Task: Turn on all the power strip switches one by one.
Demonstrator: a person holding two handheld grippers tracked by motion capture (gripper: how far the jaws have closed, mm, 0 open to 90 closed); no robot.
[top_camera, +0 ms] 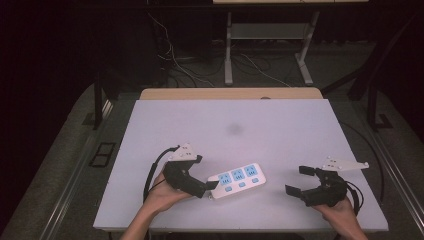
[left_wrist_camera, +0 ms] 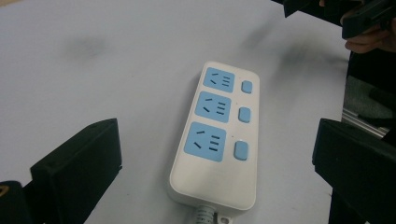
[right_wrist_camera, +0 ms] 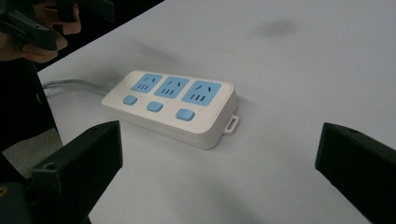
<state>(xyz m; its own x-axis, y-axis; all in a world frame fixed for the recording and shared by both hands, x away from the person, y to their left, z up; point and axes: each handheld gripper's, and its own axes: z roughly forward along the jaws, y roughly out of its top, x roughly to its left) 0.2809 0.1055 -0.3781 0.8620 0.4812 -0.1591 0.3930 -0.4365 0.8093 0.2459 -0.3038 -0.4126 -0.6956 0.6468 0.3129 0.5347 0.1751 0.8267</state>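
Power strip lies flat on the white tabletop, its cord end beside the left gripper, whose jaws gape wide around it. Right gripper, jaws wide, hovers well apart; nothing lies between them.

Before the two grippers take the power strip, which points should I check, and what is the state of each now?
1. Left gripper open: ok, jaws wide apart.
2. Right gripper open: ok.
3. Power strip flat on the table, sockets up: ok.
4. Left jaws lined up on the cable end: ok, close to it.
5. Right gripper near the strip: not ok, it is apart from it.
6. Switches on or off: cannot tell.
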